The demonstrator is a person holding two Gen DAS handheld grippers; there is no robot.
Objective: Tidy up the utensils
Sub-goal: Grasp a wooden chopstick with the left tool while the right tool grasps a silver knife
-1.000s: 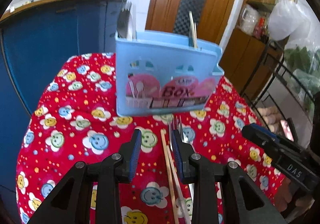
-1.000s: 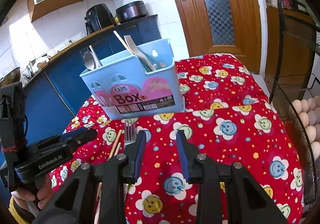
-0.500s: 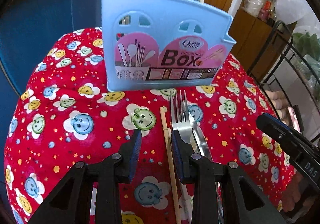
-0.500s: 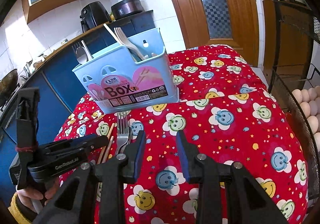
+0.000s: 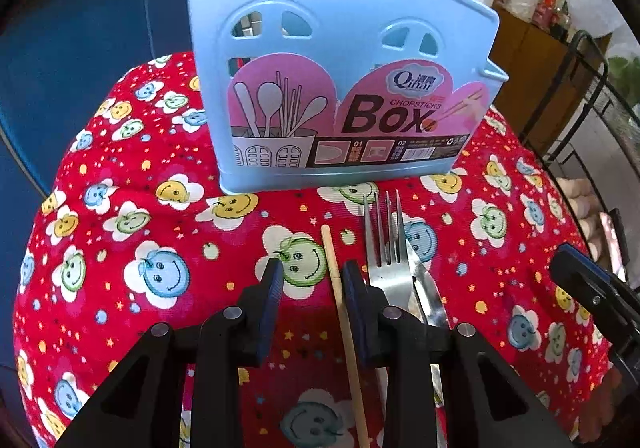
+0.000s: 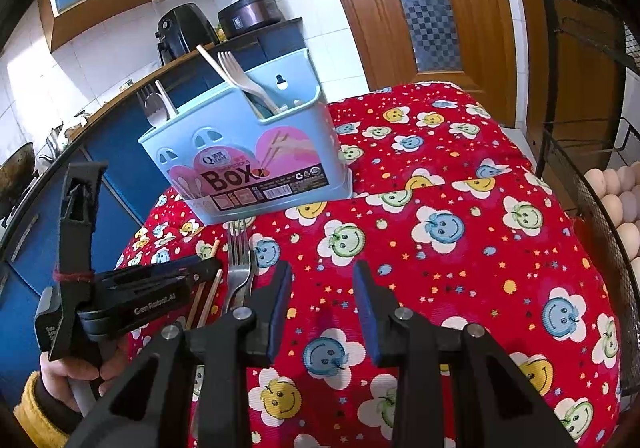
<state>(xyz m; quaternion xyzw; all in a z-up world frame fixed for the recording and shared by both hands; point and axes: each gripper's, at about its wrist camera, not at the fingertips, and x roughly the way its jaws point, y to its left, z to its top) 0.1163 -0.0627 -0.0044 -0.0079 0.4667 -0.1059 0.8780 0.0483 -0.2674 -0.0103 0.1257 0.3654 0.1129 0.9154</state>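
- Left tool (image 5: pixel 313 280) low over the desk (image 5: pixel 120 248), jaws partly spread, pinching nothing; one chopstick (image 5: pixel 340 300) lies in the gap, close to the right-hand pad, no visible contact.
- Right tool (image 6: pixel 322 288) hovering over bare cloth, jaws partly spread, empty.
- Fork (image 5: pixel 386 248) and a second steel piece, likely a spoon (image 5: pixel 426 288), overlapping just right of the chopstick, tines pointing at the box (image 5: pixel 340 87).
- Second chopstick (image 6: pixel 210 298) visible from the right view, beside the first.
- Box upright just beyond the loose pieces; already holding a fork and chopstick in one compartment, more cutlery in the other.
- Handling, as a guess: chopstick light, stiff, thin, apt to roll or pivot in the pads; grip near mid-length, square across, to limit swing.
- Steel fork heavier, smooth, slippery; better taken by the neck or handle than the tines.
- Soft cloth gives under the pads; should help get under a thin stick.
- Risk: nudging the fork while closing on the chopstick.
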